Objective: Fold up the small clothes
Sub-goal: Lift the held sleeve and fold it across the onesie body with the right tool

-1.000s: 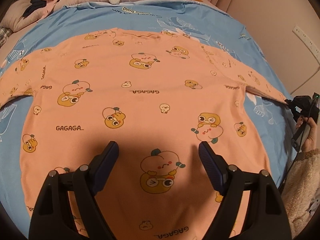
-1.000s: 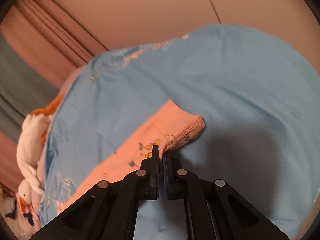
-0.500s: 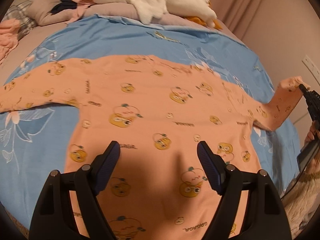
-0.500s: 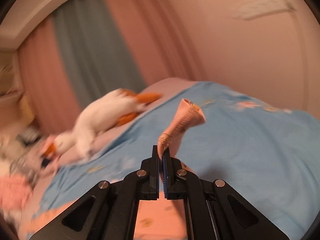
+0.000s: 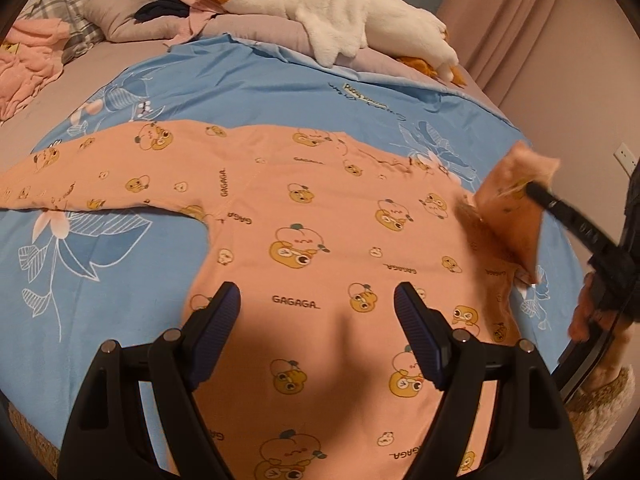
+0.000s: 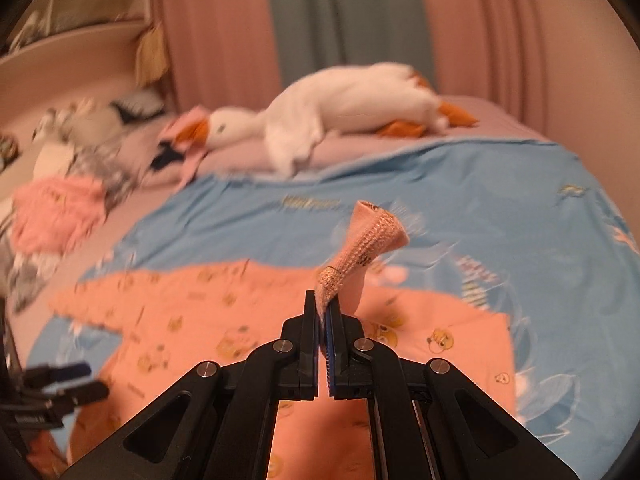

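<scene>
Pink and grey-green curtains [image 6: 280,20] hang behind a bed [image 5: 100,56] under dim warm light.

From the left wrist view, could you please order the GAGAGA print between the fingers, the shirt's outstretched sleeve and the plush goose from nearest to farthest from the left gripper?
1. GAGAGA print: on the shirt just ahead of the left gripper, between its open fingers.
2. Outstretched sleeve: farther up, lying flat to the left.
3. Plush goose: farthest, across the head of the bed.
</scene>
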Demonstrator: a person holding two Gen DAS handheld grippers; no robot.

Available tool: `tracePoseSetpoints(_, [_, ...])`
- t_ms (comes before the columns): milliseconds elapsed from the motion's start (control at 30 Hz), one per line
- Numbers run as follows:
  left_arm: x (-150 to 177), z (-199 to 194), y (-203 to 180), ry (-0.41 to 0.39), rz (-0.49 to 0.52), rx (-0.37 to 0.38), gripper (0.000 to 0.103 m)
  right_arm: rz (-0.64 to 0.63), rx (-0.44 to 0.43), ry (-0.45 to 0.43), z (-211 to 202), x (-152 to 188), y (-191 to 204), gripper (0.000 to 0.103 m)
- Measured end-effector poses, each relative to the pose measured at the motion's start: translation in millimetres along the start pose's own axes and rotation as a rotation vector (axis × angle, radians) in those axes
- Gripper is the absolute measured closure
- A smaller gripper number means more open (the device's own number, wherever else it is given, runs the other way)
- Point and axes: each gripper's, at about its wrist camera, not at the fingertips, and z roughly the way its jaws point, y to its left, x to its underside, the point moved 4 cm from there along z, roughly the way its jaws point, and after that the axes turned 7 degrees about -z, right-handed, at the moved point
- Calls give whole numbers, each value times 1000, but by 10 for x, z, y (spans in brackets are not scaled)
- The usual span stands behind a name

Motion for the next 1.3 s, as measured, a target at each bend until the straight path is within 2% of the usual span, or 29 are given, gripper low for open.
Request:
tracePoseSetpoints(267, [-15, 26, 88, 4, -31, -9, 24, -97, -55, 154, 318, 292, 309, 99])
tracePoseSetpoints(500, [-25, 54, 60, 23, -48, 17, 24, -112, -93, 257, 490, 484, 397, 97])
tracePoseSetpoints(533, [-35, 63, 49, 32, -57, 28, 24, -105, -107, 263, 493, 496, 404, 94])
tracePoseSetpoints(567, [-52, 72, 29, 43, -67, 45, 24, -99, -116, 269, 491, 498, 407, 87])
tracePoseSetpoints(600, [-61, 74, 5, 48, -71, 52, 24, -95, -131, 276, 478, 499, 412, 70])
tracePoseSetpoints(633, [-79, 69, -26, 50, -73, 59, 24, -93, -141, 271, 460, 491, 421, 60])
tracePoseSetpoints(667, [-102, 55, -69, 44, -70, 67, 24, -91, -150, 254, 414, 470, 421, 45])
tracePoseSetpoints(700, [-127, 41, -123, 35, -61, 72, 24, -91, -157, 232, 351, 438, 413, 39])
tracePoseSetpoints(800, [-190, 46, -288, 30, -30, 95, 23, -59, -168, 169, 172, 323, 305, 38])
tracePoseSetpoints(867, [-225, 110, -430, 48, -18, 128, 22, -25, -136, 125, 66, 256, 173, 36])
tracePoseSetpoints(967, [-247, 336, -643, 94, -5, 163, 22, 34, -38, 84, -23, 220, -96, 31])
tracePoseSetpoints(1033, [-236, 532, -763, 136, -3, 170, 22, 86, 16, 81, -34, 253, -281, 31])
tracePoseSetpoints(1133, [-219, 811, -895, 196, -8, 190, 23, 147, 64, 91, -18, 307, -494, 31])
tracePoseSetpoints(1233, [-190, 1061, -1033, 243, 28, 203, 23, 182, 94, 96, -20, 354, -647, 31])
tracePoseSetpoints(1300, [-164, 1211, -1046, 279, 4, 185, 28, 198, 119, 102, -25, 381, -730, 31])
